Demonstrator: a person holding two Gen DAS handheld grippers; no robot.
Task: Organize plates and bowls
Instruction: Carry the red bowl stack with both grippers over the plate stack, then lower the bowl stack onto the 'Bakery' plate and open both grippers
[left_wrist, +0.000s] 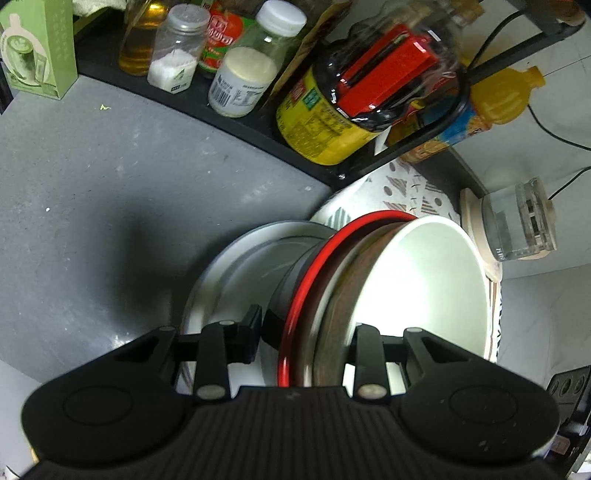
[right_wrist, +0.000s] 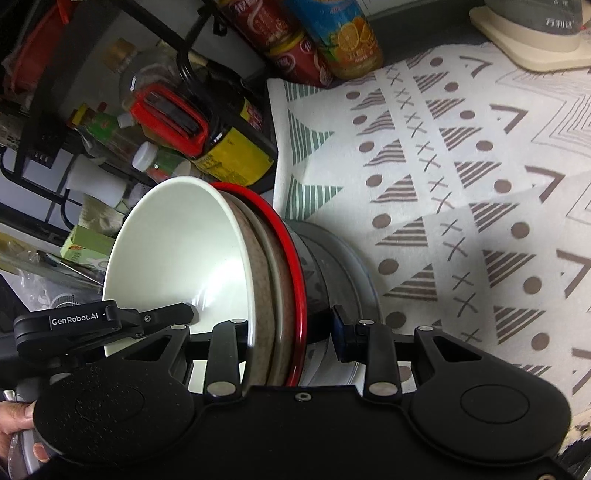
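A nested stack of dishes fills both views. A white bowl (left_wrist: 417, 280) (right_wrist: 177, 243) with a brown outside sits innermost, inside a red-rimmed bowl (left_wrist: 306, 280) (right_wrist: 291, 251), on a grey metal plate (left_wrist: 240, 273) (right_wrist: 343, 266). My left gripper (left_wrist: 310, 332) is shut across the stack's edge, one finger under the grey plate and the other inside the white bowl. From the opposite side my right gripper (right_wrist: 291, 332) is shut on the stack the same way. In the right wrist view the left gripper's finger (right_wrist: 177, 314) reaches into the white bowl. The stack is held above the counter.
A black rack shelf (left_wrist: 184, 99) holds jars, sauce bottles and a yellow-labelled bottle (left_wrist: 321, 122). Grey counter (left_wrist: 92, 184) lies to the left. A patterned cloth (right_wrist: 443, 166) covers the surface beyond the stack. A glass jar (left_wrist: 517, 225) stands at the right. A person's hand (right_wrist: 18, 417) grips a handle.
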